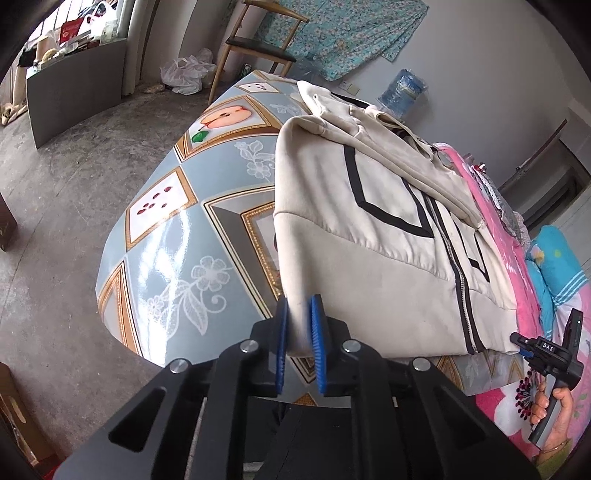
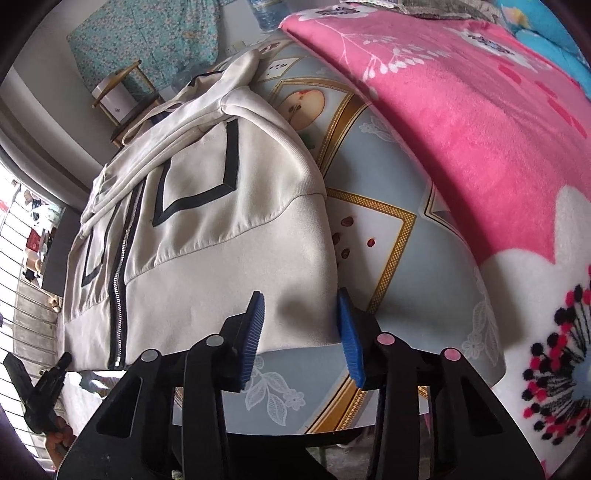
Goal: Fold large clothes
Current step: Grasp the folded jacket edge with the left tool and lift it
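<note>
Clearly the jacket (image 1: pixel 369 229) lies flat on the table (image 1: pixel 173 236), soft, limp, fairly thick. Left gripper (image 1: pixel 300 343) pinches its near hem corner; right gripper (image 2: pixel 301 332) stands wide at the other corner, the best hold.

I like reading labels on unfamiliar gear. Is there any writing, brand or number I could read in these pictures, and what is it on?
"DAS": white letters on the black right tool, seen from the left wrist view.
Red box on the far windowsill: it carries print, too small and blurred to read.
Blue water jug label: blurred, unreadable.
Cream jacket and tablecloth: patterns only, no words visible.
</note>
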Demonstrator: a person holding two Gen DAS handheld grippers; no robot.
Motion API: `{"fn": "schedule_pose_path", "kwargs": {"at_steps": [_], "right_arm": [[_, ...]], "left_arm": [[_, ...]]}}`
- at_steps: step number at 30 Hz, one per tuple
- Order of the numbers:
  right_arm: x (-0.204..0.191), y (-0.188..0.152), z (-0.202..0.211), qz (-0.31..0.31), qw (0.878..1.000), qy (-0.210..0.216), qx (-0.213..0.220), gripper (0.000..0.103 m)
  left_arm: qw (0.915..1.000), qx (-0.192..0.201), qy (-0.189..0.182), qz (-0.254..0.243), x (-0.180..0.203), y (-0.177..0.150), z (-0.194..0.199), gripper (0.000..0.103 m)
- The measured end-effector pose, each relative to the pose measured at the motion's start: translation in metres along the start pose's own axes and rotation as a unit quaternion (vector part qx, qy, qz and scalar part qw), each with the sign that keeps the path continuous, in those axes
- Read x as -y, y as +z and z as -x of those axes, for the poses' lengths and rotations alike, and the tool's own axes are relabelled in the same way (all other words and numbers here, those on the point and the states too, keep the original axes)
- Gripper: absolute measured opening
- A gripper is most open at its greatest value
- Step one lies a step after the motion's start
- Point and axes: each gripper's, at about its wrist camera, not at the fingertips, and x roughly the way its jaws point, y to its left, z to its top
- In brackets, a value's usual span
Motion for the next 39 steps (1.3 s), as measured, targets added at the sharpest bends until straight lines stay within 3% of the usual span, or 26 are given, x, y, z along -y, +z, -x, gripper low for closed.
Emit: {"fn": "schedule_pose_path", "kwargs": {"at_steps": [3, 6, 14, 24, 32, 39], "right_arm": [[0.003, -0.001, 0.003, -0.001, 1.0, 0.004, 0.001, 0.012], [0.004, -0.001, 0.006, -0.001, 1.0, 0.01, 0.004, 0.007], [0.007, 0.014, 0.025, -0.028, 0.997, 0.072, 0.019, 0.005], [-0.012, 0.055, 0.047, -0.031, 0.987, 0.145, 0.057, 0.005], [-0.032, 0.118, 0.039, -0.02, 0.979, 0.189, 0.074, 0.005], [-0.044, 0.198, 0.001, -0.047, 0.97, 0.23, 0.067, 0.005]], "left_arm": [[0.9994, 0.01, 0.01, -0.032, 0.011, 0.001, 0.004, 0.006], [0.9983, 0.02, 0.008, -0.054, 0.019, 0.005, 0.011, 0.006], [0.9977, 0.039, -0.044, -0.035, 0.024, 0.03, 0.028, 0.005], [0.9928, 0.054, -0.106, -0.01, 0.033, 0.078, 0.029, 0.005], [0.9886, 0.073, -0.132, 0.005, 0.041, 0.142, 0.016, 0.005], [0.9892, 0.077, -0.125, 0.005, 0.045, 0.219, -0.017, 0.005]]}}
